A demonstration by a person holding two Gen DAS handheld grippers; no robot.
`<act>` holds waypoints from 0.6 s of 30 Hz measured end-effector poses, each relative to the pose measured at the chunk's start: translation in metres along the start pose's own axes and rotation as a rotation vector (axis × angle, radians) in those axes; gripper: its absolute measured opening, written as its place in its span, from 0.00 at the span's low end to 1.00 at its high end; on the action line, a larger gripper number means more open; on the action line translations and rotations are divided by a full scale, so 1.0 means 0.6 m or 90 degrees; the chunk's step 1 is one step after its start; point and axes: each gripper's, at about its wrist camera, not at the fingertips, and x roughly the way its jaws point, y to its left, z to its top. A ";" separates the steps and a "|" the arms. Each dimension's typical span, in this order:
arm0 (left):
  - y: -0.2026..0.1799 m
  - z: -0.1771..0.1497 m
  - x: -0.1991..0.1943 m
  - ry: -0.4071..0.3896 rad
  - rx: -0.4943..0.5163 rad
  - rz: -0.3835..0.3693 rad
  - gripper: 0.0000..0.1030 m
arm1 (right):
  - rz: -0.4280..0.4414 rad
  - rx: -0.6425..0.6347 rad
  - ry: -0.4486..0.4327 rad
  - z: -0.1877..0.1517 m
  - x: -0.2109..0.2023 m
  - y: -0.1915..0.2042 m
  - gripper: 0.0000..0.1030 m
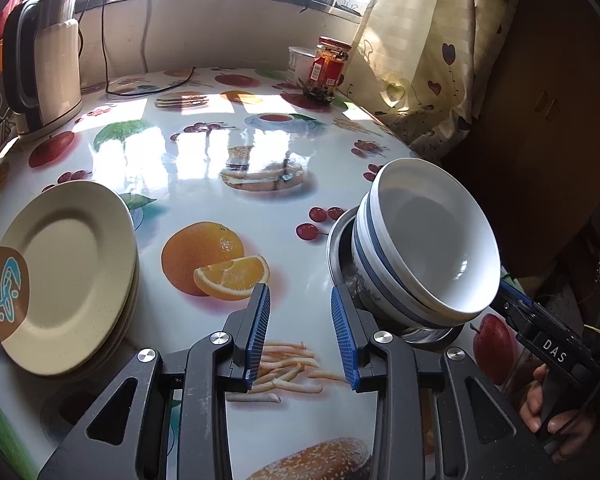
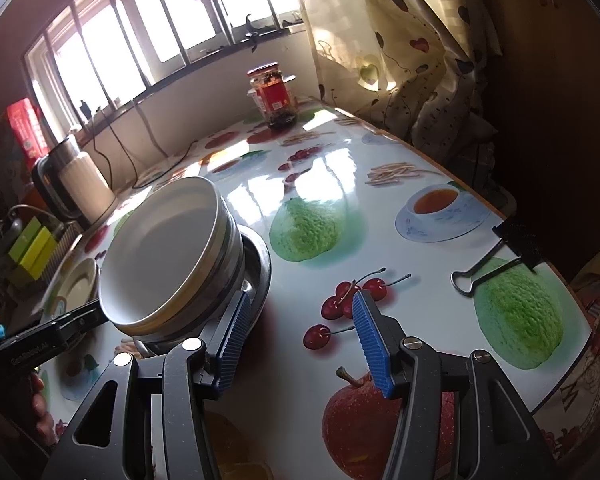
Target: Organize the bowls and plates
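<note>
We see a glossy table (image 1: 204, 152) printed with fruit and snacks, beneath a barred window, where the crockery sits in two groups. At the left of the left wrist view lies a stack of cream plates (image 1: 66, 272); we count at least two, the top one bearing a brown and blue emblem. At the right, two white bowls with blue bands (image 1: 424, 240) sit nested and tilted inside one metal dish (image 1: 340, 240). The left gripper (image 1: 300, 320) hovers over the table between the two groups, its blue pads spread with nothing between them. The right gripper (image 2: 300, 340) stands just beside the bowl stack, jaws likewise apart and empty, its left pad close against the metal dish; we cannot tell whether it touches. At the far end stand one kettle (image 1: 44, 60), one red-labelled jar (image 1: 328, 68) and one white tub (image 1: 300, 64). One black binder clip (image 2: 496, 260) grips the table edge.
</note>
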 end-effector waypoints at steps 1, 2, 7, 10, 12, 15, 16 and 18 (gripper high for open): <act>0.000 0.000 0.003 0.003 -0.002 -0.002 0.32 | 0.002 0.001 0.001 0.000 0.003 0.000 0.52; 0.001 0.001 0.006 0.006 -0.006 -0.003 0.32 | 0.005 0.000 0.002 0.001 0.005 0.000 0.52; 0.000 0.005 0.016 0.008 -0.007 -0.016 0.32 | 0.010 -0.005 0.006 0.002 0.015 0.000 0.52; 0.003 0.009 0.019 0.007 -0.014 -0.022 0.32 | 0.012 -0.010 0.005 0.005 0.019 0.002 0.52; 0.006 0.011 0.021 0.011 -0.021 -0.029 0.32 | 0.014 -0.010 0.007 0.005 0.022 0.002 0.52; 0.007 0.013 0.024 0.012 -0.024 -0.040 0.32 | 0.016 -0.010 0.009 0.007 0.026 0.003 0.52; 0.007 0.013 0.025 0.011 -0.023 -0.042 0.32 | 0.016 -0.010 0.010 0.007 0.026 0.004 0.52; 0.006 0.014 0.027 0.014 -0.025 -0.048 0.32 | 0.015 -0.012 0.009 0.007 0.026 0.004 0.52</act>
